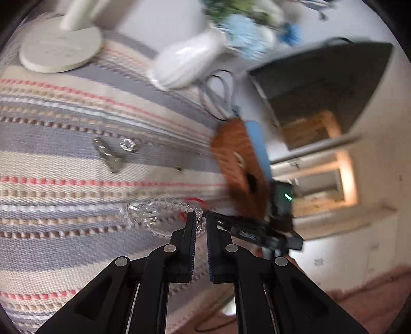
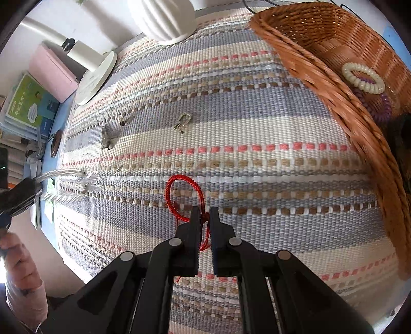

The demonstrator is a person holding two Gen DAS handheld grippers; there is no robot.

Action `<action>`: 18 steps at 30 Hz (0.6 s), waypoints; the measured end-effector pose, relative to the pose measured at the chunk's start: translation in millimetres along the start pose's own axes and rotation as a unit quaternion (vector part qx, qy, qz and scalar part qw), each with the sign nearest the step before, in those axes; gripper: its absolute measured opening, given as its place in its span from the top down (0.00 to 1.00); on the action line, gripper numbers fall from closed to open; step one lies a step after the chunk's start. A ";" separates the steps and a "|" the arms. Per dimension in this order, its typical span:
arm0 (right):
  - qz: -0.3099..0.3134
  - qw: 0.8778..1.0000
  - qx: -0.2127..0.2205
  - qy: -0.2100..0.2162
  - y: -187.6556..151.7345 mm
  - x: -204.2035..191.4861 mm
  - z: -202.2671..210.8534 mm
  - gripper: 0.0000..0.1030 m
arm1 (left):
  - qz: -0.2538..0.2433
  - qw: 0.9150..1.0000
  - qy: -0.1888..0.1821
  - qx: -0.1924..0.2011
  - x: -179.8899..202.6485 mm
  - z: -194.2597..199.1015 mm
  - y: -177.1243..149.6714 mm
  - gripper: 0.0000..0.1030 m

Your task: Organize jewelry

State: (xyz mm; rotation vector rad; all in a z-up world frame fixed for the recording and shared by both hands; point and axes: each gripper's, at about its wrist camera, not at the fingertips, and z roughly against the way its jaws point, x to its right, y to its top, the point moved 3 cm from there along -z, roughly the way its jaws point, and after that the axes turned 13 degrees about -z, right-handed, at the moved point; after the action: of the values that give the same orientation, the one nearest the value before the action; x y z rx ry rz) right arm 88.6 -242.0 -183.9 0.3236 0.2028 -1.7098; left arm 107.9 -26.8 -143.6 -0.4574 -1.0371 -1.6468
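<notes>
1. Two hair ties already sit in the wicker basket at the right edge of the striped mat — a cream spiral tie lying on top of a purple one. That much of the sorting looks done.

2. The right tongs stand nearly closed around a red cord bracelet, pinching it near its knot while most of the loop lies on the mat just ahead of the fingertips; whether the cord is lifted at all cannot be told.

3. The left tongs are nearly closed on a clear bead bracelet. The right camera shows the beads as a blurred streak trailing from those tongs at the mat's left edge, so the strand appears to be on the move.

4. Still loose on the mat, well apart from the basket: a silver hair clip, a small ring beside it, and a small metal clasp nearer the middle.

5. Judged from this — two pieces stowed, two in hand, three untouched — the job stands at roughly its midpoint, with the carry to the basket next.

6. A white vase and a lamp base stand at the mat's far edge.
</notes>
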 end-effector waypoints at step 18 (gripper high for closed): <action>0.019 0.999 0.032 0.010 -3.3 -32.0 6.2 0.92 | 0.042 0.997 0.063 -0.010 -48.8 12.0 -23.3 0.93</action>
State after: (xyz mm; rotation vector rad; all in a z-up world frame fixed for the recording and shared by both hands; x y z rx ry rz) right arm 89.2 -213.5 -167.7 0.3891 0.1552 -1.6782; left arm 100.7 12.1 -182.4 -0.3998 -0.8968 -1.5916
